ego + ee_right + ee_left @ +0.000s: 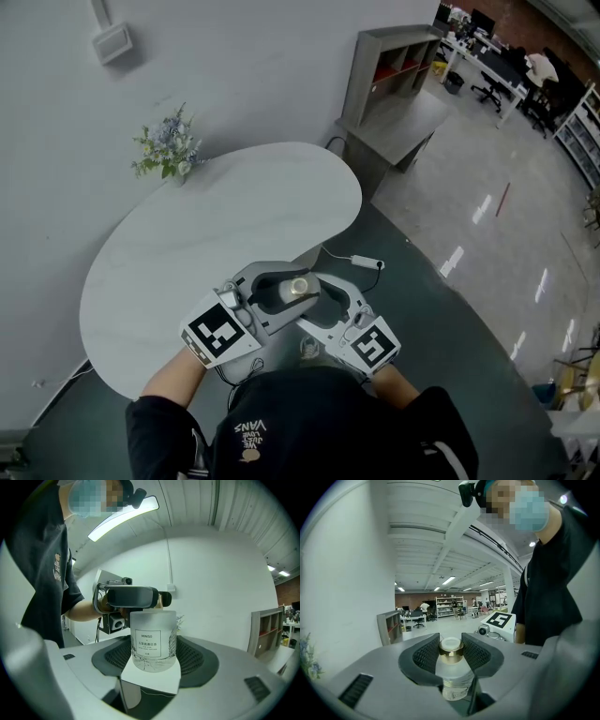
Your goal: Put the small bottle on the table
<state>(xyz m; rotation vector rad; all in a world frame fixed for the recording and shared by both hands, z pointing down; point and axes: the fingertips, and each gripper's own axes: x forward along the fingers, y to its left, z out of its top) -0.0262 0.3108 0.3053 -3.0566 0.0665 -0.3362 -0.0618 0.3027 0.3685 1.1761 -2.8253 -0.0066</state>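
A white oval bench fills the middle of the scene, its top almost bare. A person stands at the bench's near edge with a gripper in each hand, both drawn in close to the body. Past the bench's far right end stands a grey shelf unit, well apart from it.

The left gripper is pinched on the neck of the small bottle, its ribbed pads against the gold collar just under the white cap. The right gripper comes in from the opposite side, and its pads appear to clamp the frosted, labelled body of the same bottle. The bottle is thus held from both sides in the air, just off the bench's near edge and not yet over it. The double hold looks like a way to steady it, or to pass it between grippers, before setting it down.

A bunch of pale flowers sits at the bench's far left edge by the wall, far from any likely landing spot. A white power strip with its cable lies on the floor off the bench's right side. Nothing stands between the bottle and the open benchtop.
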